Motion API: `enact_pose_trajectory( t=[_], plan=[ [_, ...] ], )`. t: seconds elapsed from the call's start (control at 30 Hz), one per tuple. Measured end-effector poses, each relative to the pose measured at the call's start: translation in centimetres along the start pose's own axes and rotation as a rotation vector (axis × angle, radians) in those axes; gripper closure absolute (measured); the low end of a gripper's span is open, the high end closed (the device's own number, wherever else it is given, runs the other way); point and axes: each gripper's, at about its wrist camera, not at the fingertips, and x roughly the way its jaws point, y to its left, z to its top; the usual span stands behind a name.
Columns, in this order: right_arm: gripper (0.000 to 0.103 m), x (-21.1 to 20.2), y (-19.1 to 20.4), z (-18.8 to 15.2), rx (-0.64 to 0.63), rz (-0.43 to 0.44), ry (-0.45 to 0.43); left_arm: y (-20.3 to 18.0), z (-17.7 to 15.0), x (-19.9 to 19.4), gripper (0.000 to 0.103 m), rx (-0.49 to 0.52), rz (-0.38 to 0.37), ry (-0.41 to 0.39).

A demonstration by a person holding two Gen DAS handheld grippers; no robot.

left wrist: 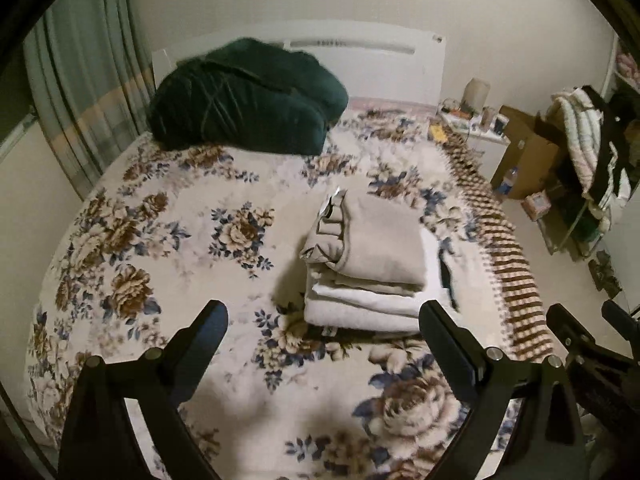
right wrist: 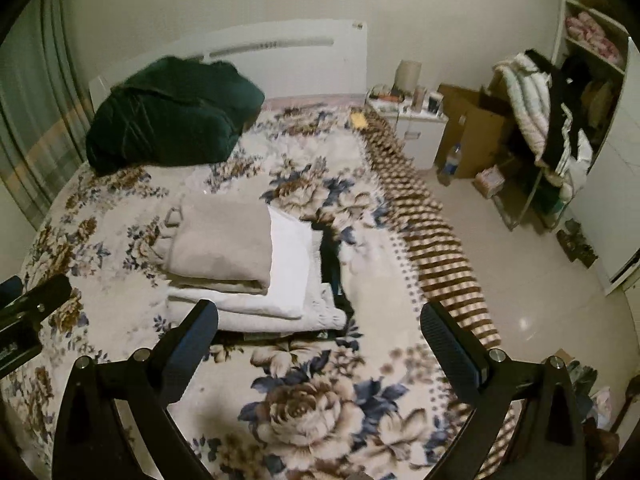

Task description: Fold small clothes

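Observation:
A stack of folded clothes lies on the flowered bedspread (left wrist: 168,240): a beige folded garment (left wrist: 372,236) on top, white folded pieces (left wrist: 360,304) under it, a dark piece (left wrist: 446,276) at its right side. The right wrist view shows the same beige garment (right wrist: 224,240) over white pieces (right wrist: 288,256). My left gripper (left wrist: 322,320) hangs open above the bed, just nearer than the stack, nothing between its fingers. My right gripper (right wrist: 320,320) is open too, empty, above the stack's near right corner. Neither touches the clothes.
A dark green bundle (left wrist: 244,92) lies at the head of the bed by the white headboard (left wrist: 360,52). The bedspread's striped border (right wrist: 436,252) runs along the bed's right edge. Beyond it are floor tiles, a cardboard box (right wrist: 472,128), a nightstand (right wrist: 416,120) and a rack of clothes (right wrist: 552,120).

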Motion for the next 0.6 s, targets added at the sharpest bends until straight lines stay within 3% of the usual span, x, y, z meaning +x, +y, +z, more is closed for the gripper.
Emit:
enact_pose_trajectory(
  t=[0.2, 0.6],
  plan=[
    [0.000, -11.6, -1.4, -1.1, -0.012, 0.023, -0.079, -0.7, -1.7, -9.5, 0.005, 0.013, 0.004, -0.067],
    [0.000, -29.6, -3.8, -4.3, -0.020, 0.068, -0.181, -1.6, -5.4, -21.4, 0.005, 0.045, 0.040, -0.150]
  ],
)
